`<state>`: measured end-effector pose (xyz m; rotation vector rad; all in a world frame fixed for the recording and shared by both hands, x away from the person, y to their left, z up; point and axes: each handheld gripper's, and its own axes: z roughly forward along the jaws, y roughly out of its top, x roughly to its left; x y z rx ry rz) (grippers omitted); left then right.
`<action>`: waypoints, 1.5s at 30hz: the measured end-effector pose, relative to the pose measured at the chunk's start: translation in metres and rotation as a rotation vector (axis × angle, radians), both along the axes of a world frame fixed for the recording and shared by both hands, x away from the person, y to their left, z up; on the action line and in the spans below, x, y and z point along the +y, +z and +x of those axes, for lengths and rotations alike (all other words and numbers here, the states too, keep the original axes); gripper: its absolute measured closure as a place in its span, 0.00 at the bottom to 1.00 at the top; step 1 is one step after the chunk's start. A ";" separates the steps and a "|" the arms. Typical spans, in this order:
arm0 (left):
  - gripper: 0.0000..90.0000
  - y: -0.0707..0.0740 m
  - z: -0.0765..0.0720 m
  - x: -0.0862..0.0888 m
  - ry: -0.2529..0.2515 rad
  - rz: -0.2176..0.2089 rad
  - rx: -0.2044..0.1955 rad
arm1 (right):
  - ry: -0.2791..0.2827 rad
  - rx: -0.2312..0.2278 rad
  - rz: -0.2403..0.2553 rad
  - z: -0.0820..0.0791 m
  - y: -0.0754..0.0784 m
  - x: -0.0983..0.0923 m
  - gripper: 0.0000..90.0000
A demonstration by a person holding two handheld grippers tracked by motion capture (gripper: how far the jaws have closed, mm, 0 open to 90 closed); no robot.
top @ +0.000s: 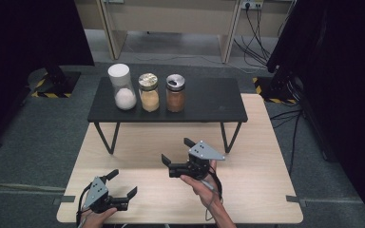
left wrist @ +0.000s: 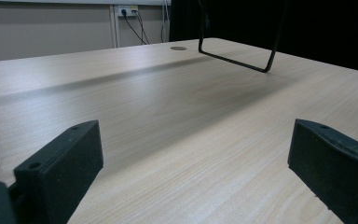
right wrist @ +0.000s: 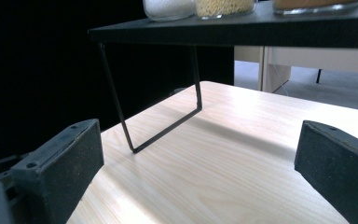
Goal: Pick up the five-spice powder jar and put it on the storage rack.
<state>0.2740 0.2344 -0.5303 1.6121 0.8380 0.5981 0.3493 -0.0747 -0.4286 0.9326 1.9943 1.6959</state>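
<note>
On the light wooden table (top: 256, 190) both grippers hang with nothing in them. The left gripper (top: 122, 182) sits low at about seven o'clock in the high view, its jaws spread wide apart and pointing toward three o'clock; a hand (top: 92, 219) grips it from below. The right gripper (top: 177, 151) sits near the middle of the table, at roughly six o'clock from the black shelf (top: 209, 102) — its jaws also stand wide apart, aimed toward ten o'clock.

The three jars stand in a row on the shelf's left half, well apart from both grippers: a white-lidded jar (top: 121, 87) of white grains, a jar of yellow grains (top: 148, 92) just beside it, and a jar of brown powder (top: 175, 92) at the right end. In the right gripper view the jar bottoms line the shelf edge at twelve o'clock, above the shelf's wire leg (right wrist: 121, 116) — bare tabletop lies between the jaws.
</note>
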 end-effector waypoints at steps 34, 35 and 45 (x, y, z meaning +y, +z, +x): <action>0.03 0.000 0.000 0.000 0.000 0.002 0.002 | 0.033 0.031 -0.024 -0.011 -0.042 0.011 0.01; 0.03 0.000 0.000 0.000 0.000 0.002 0.002 | 0.033 0.031 -0.024 -0.011 -0.043 0.011 0.01; 0.03 0.000 0.000 0.000 0.000 0.002 0.002 | 0.037 0.039 -0.034 -0.013 -0.052 0.012 0.01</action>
